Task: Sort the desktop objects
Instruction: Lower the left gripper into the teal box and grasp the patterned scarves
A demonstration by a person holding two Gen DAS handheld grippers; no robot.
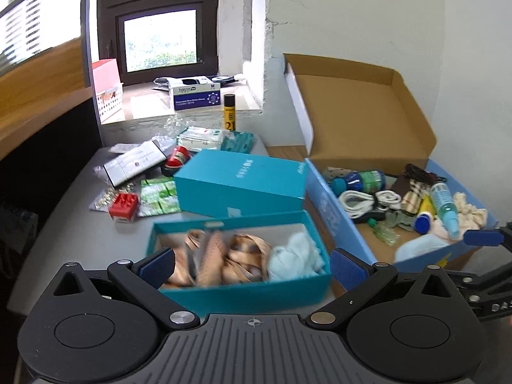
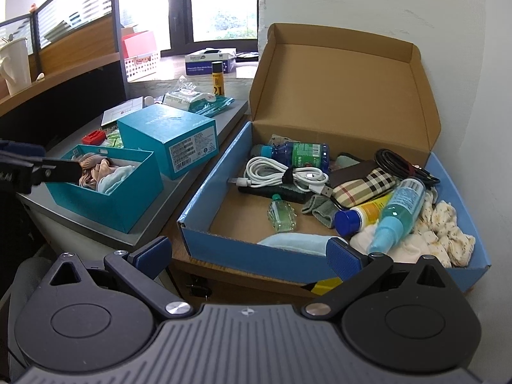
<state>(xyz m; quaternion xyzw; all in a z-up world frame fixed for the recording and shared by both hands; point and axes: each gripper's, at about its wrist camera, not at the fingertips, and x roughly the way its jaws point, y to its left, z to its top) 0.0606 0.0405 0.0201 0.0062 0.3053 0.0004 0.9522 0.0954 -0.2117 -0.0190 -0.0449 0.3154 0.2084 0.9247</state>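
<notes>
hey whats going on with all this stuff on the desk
A person is sorting desk clutter with two handheld grippers. Both the left gripper and right gripper are open and empty. The left hovers by a teal box of ribbons; the right faces a blue box holding a cable and bottles.

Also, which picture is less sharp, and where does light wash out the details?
Left wrist view: motion blur smears the ribbons in the teal box; the window is overexposed. Right wrist view: sharper, yet its window also glares white. Both bend straight edges.
</notes>
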